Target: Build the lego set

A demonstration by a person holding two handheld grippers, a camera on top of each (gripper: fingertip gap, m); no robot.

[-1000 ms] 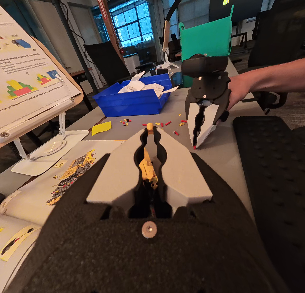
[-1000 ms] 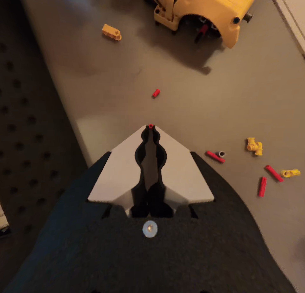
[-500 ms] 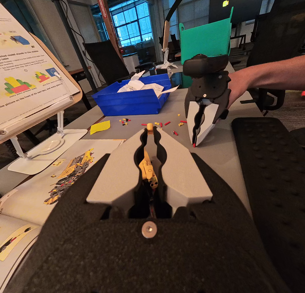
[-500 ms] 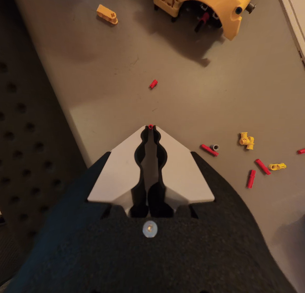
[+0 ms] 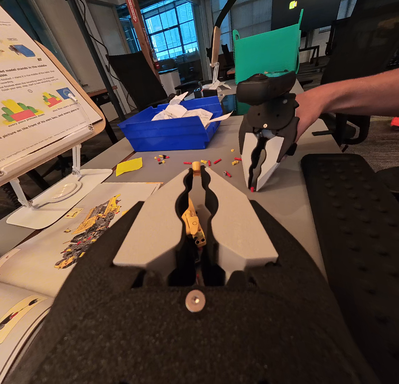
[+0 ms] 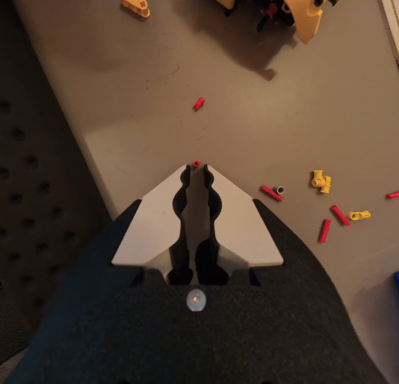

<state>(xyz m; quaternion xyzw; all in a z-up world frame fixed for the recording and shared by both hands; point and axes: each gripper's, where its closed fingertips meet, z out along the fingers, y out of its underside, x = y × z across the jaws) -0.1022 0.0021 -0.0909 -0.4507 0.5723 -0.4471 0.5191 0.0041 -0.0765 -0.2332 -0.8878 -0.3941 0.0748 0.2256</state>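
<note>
left gripper (image 5: 196, 168) clamped on a yellow lego piece (image 5: 196, 165) at its tips | right gripper (image 6: 196, 165) fingers slightly apart, small red pin (image 6: 196, 163) standing loose at the tips on the grey table (image 6: 237, 114) | yellow lego model (image 6: 298, 4) further ahead

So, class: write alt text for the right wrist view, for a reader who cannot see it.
The right gripper points down at a grey table, jaws slightly apart, a small red pin at its tips. Loose red and yellow pieces lie nearby; a yellow model sits beyond.
</note>
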